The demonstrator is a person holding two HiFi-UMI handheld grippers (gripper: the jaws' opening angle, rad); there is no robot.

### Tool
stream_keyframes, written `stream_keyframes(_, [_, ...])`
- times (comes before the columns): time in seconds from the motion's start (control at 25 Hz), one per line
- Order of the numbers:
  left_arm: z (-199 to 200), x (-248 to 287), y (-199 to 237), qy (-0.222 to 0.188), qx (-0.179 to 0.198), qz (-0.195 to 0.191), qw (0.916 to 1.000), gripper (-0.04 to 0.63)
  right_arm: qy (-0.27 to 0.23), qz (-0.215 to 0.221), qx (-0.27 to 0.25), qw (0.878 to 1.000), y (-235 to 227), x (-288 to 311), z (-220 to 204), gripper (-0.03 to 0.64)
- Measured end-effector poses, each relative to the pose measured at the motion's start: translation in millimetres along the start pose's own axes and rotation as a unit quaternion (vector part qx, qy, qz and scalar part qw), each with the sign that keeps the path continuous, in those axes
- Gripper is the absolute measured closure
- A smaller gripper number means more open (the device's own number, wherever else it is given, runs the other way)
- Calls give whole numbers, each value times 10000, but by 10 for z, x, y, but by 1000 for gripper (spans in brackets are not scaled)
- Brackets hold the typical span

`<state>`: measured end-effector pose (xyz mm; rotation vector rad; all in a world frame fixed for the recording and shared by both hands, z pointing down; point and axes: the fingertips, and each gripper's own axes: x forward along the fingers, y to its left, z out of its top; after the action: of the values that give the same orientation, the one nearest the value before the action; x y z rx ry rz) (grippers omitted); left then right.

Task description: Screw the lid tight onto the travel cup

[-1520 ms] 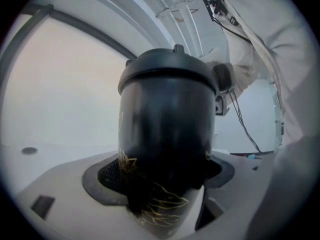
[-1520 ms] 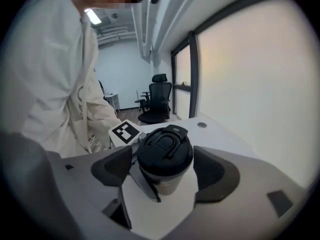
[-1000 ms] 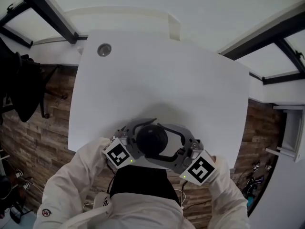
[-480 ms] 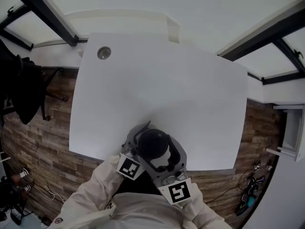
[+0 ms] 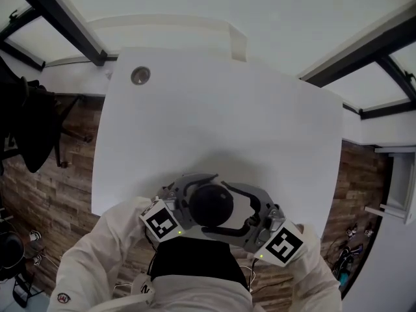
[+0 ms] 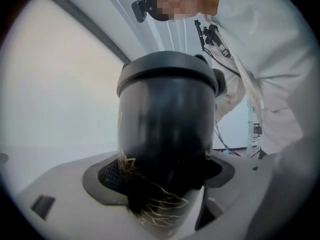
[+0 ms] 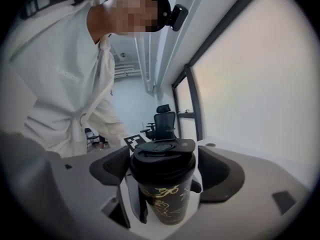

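My left claw (image 6: 162, 184) is clamped on the cup's (image 6: 165, 129) body and holds it upright at the near edge of the counter (image 5: 214, 109). The lid (image 7: 162, 156) sits on the cup. My right claw (image 7: 166, 170) stands wide around it, with a gap showing beside one pad.

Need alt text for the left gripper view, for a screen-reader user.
A black travel cup with a gold line pattern fills the frame, clamped between the left gripper's grey jaws, its black lid on top. A person in white is behind it.
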<state>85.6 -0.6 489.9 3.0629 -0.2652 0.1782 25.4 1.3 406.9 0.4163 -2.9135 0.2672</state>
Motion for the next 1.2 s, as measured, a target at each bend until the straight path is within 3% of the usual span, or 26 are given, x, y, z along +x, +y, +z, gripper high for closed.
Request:
stream_keyframes(0.12, [10,12,24,-22,-26,-88,10000,172,-219,149,-11,9996,-30,45,28,216])
stream_keyframes(0.2, [15,10,41,-87,-39,69,9999,172,-600,-230,58,9979,-61,40,83,216])
stream_keyframes(0.32, [9,23,99,-178,3,550,9983,172,-887,-1379,127,9864,-107,23,83,216])
stream_keyframes(0.48, [-19,34,184,-26,68,1434,9896,172,-968,-3084,408,9454,-133,-34,33,216])
stream_keyframes(0.56, [-5,35,210,-37,98,1725,9850,172,-1002,-3444,777,9302,-123,-53,-33,218])
stream_keyframes(0.6, [0,34,214,-49,118,1774,9841,172,-1035,-3430,950,9288,-112,-58,-59,218])
stream_keyframes(0.68, [4,41,203,-54,153,1681,9856,172,-1101,-3071,1033,9396,-75,-101,-41,218])
stream_keyframes(0.84, [5,76,111,-165,93,936,9954,172,-725,-1676,178,9830,8,-219,76,216])
stream_keyframes(0.92, [-11,61,67,-172,64,502,9986,172,-423,-970,-180,9942,-7,-156,60,216])
stream_keyframes(1.08, [-42,48,21,-43,115,-183,9998,172,-114,140,-408,9990,-12,63,3,215])
stream_keyframes(1.2, [-42,37,49,-50,52,-261,9996,172,-349,109,-303,9989,-53,114,39,215])
